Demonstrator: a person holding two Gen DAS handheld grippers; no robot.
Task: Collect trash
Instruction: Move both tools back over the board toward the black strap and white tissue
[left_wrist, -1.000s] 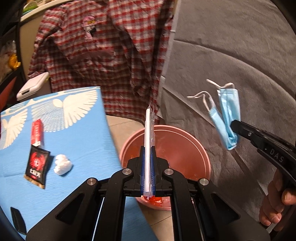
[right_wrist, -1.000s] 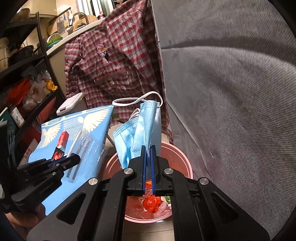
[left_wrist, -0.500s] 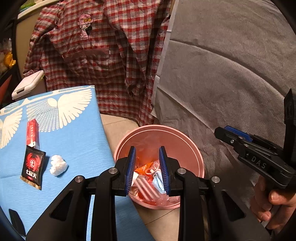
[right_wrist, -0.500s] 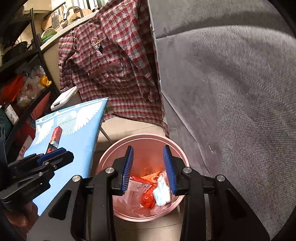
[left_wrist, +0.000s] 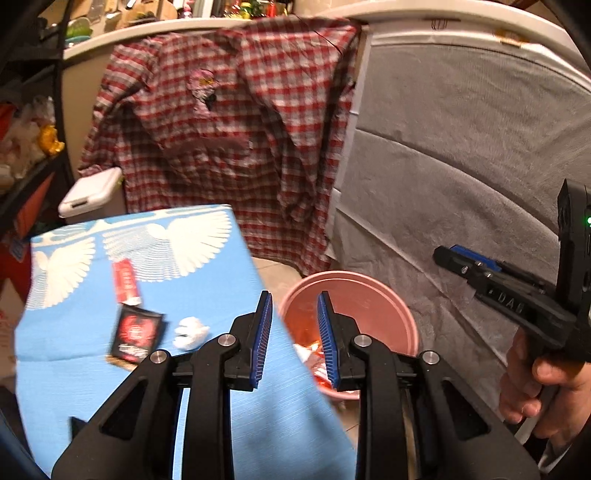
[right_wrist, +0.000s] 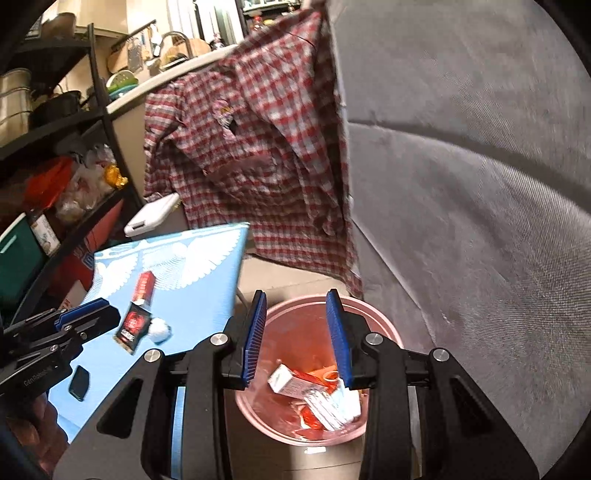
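My left gripper (left_wrist: 294, 299) is open and holds nothing, hovering over the table's right edge beside the pink bin (left_wrist: 369, 288). My right gripper (right_wrist: 296, 295) is also open and hangs above the bin (right_wrist: 384, 321). Inside the bin lie wrappers, a small carton and a blue mask (right_wrist: 317, 391). On the blue winged tablecloth (left_wrist: 92, 369) rest a red packet (left_wrist: 126, 280), a black-and-red sachet (left_wrist: 136, 332) and a crumpled white tissue (left_wrist: 190, 332). The right wrist view shows the same sachet (right_wrist: 133, 326) and tissue (right_wrist: 159, 328) just ahead of the left gripper's fingertips (right_wrist: 88, 314).
A red plaid shirt (left_wrist: 229, 122) hangs behind the bin. A grey covered surface (left_wrist: 461, 155) rises on the right. A white box (left_wrist: 90, 192) and cluttered shelves (right_wrist: 55, 166) stand at the left. A small black object (right_wrist: 79, 382) lies near the table's front.
Both grippers opened. The clear wrapper left my left gripper and the blue mask left my right; both now lie in the bin. Both hands rose, and the left swung towards the table.
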